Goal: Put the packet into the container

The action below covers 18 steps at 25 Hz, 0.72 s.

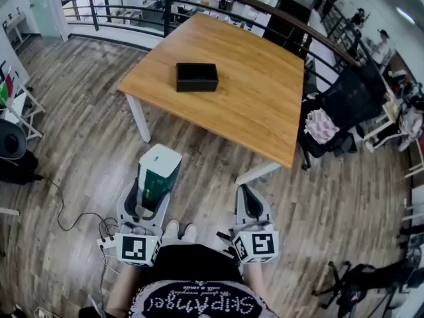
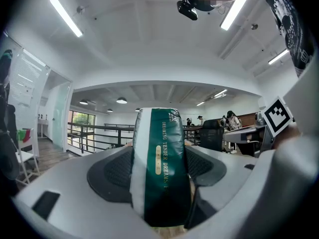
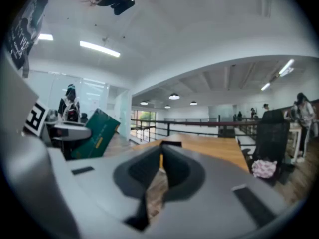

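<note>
At seven o'clock, my left gripper [image 1: 150, 197] is clamped on the green packet [image 2: 162, 168], held upright, I judge, for carrying. My right gripper [image 1: 250, 201], at five, rides empty, jaws together. At twelve, well apart, the container [image 1: 197, 76] waits on the table [image 1: 265, 91].

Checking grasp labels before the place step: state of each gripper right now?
Left gripper: closed on the green-and-white packet.
Right gripper: closed, nothing between its jaws.

left tool [image 2: 161, 156]: jaws wide, clamped on packet [image 2: 162, 183] | packet: green-and-white, upright | behind: railing [image 2: 99, 128]
</note>
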{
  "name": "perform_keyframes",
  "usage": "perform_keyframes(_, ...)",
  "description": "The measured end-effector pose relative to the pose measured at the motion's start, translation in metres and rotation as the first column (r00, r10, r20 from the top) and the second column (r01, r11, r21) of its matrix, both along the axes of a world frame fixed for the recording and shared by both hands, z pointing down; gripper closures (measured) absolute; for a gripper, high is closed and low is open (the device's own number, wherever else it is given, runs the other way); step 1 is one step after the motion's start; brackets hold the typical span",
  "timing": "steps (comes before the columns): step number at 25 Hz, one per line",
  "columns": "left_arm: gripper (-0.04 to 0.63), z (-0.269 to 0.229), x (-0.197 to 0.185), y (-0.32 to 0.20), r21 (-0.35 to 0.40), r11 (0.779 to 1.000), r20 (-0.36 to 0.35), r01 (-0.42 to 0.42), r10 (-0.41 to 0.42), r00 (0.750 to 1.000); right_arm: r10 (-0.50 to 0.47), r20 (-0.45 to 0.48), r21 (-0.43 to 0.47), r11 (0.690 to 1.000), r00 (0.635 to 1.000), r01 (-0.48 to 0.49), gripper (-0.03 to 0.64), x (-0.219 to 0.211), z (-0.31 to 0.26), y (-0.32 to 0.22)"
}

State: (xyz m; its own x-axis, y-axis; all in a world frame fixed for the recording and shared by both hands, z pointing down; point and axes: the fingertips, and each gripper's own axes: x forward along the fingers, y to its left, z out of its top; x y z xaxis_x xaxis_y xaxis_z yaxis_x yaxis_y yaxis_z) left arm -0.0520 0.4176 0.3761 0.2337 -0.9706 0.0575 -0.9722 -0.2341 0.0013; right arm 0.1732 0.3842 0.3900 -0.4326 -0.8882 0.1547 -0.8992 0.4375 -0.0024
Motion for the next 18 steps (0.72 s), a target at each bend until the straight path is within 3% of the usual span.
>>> perform_keyframes(7,0.25,-0.002,0.004,0.004,0.017,1.0,0.008,0.014,-0.014,1.0,-0.001,0.054,0.021,1.0,0.999,0.0,0.577,0.009,-0.006,0.002)
perform_keyframes(18,0.25,0.009,0.01,0.017,0.007,0.999,-0.017,0.033,-0.033,0.999,0.008,0.045,0.014,1.0,0.999,-0.009,0.577,0.023,0.004,0.017)
